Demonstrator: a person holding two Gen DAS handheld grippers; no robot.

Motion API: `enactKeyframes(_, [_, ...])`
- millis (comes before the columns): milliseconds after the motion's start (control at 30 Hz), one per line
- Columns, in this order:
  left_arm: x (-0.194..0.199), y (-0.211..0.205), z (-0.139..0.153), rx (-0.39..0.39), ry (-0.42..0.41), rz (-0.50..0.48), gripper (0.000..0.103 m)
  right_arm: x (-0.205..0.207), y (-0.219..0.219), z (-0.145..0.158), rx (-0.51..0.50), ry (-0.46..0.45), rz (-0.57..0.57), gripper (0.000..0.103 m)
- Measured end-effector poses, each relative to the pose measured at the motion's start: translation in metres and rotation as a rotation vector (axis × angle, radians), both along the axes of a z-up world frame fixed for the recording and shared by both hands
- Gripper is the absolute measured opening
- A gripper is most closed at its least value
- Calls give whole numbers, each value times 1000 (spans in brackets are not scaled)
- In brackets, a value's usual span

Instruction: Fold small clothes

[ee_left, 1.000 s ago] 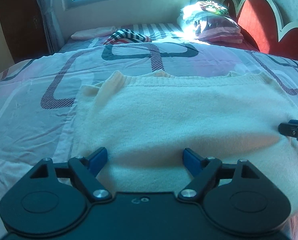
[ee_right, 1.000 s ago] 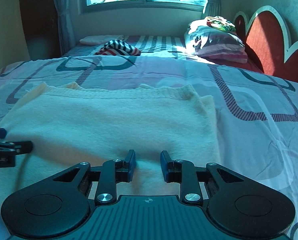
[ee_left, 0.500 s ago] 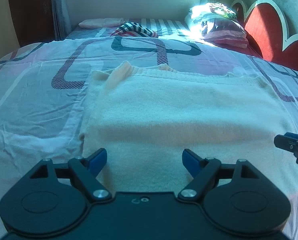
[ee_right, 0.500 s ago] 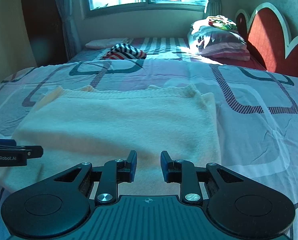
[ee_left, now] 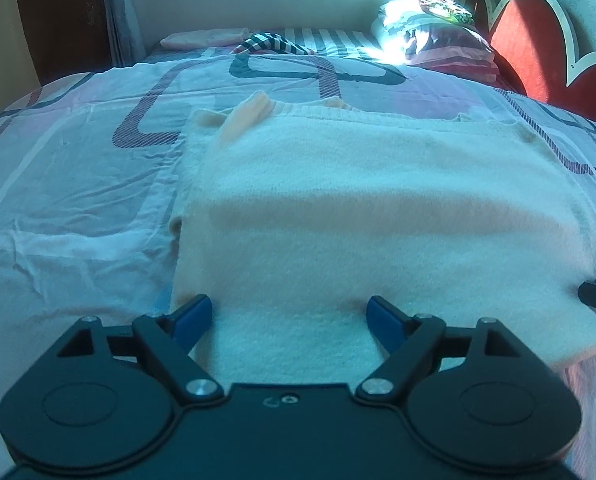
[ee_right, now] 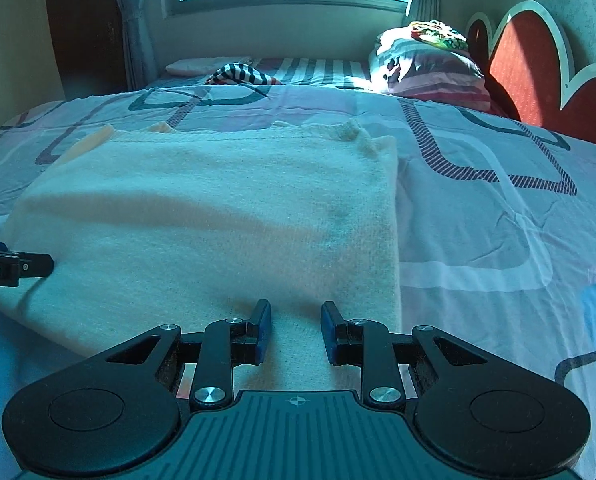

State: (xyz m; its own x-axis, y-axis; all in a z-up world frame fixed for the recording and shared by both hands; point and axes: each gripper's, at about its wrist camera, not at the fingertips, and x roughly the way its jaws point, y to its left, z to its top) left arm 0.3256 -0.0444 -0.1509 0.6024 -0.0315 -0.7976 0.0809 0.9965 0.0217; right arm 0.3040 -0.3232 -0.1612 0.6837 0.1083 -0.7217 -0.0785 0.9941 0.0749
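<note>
Cream sweater (ee_left: 378, 208) lies folded flat on the patterned bed (ee_left: 77, 200). Left claw (ee_left: 287, 318) spread wide over its near edge, fabric between the fingers, unpinched. Right claw (ee_right: 295, 330) narrowly parted over the near right corner, gripping nothing.

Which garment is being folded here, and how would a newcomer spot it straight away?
Start from the bed's patterned sheet that fills both views. Nearest the cameras, just beyond both grippers, lies the cream knitted sweater, spread flat in a broad rectangle. Unlike the crumpled striped garment far back by the window, it is plain, pale and fuzzy, with no pattern.
</note>
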Motion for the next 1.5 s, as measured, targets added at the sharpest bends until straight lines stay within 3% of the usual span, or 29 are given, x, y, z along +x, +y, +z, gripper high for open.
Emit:
enactKeyframes(133, [-2,0,2,-1,4,22,84,-2,1,3,-9,1,4,26])
enactKeyframes(367, [-9,7,9,-32,33,44,86,1,3,20,85,3,-10,27])
enactKeyframes(467, [-14,13,12,-69,51,63,88,3,14,23,87,1,-3,30])
enactKeyframes(567, [-20,21,14,-109,70,76,90,1,26,26,83,-9,-3,42])
enactKeyframes(900, [-37,44,7,-227,161,145,96,-4,57,33,60,-15,29,45])
enactKeyframes(967, [-43,48,7,-255,146,144,96,-5,63,35,61,-20,37,45])
enactKeyframes(1333, [-27,69,-9,-602,36,288,99,10,86,28,71,-22,32,45])
enactKeyframes(1500, [-8,73,-21,-753,-16,320,87,23,91,24,74,-24,29,45])
